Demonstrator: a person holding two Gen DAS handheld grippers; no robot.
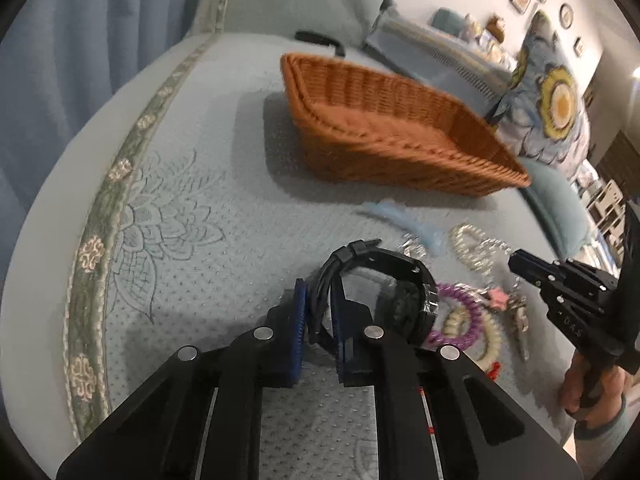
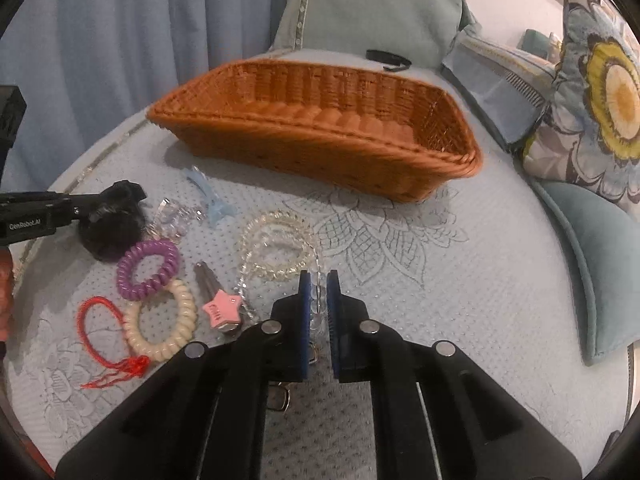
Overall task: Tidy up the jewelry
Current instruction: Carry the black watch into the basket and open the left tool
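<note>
My left gripper (image 1: 320, 300) is shut on the strap of a black wristwatch (image 1: 404, 280) and holds it just above the blue bedspread; it also shows at the left of the right wrist view (image 2: 116, 216). My right gripper (image 2: 319, 280) is closed on a strand of clear beads (image 2: 276, 248) that lies on the bed. An empty brown wicker basket (image 1: 400, 160) (image 2: 320, 148) stands beyond. Beside the watch lie a purple coil band (image 2: 148, 268), a cream coil band (image 2: 164, 324), a red cord bracelet (image 2: 100, 332), a pink star clip (image 2: 222, 306) and a light blue clip (image 2: 212, 196).
A black band (image 2: 386, 58) lies behind the basket near a teal pillow (image 2: 376, 12). Floral cushions (image 2: 600, 92) and a teal cushion (image 2: 592, 260) line the right side. Blue curtains (image 2: 120, 40) hang at the left past the bed edge.
</note>
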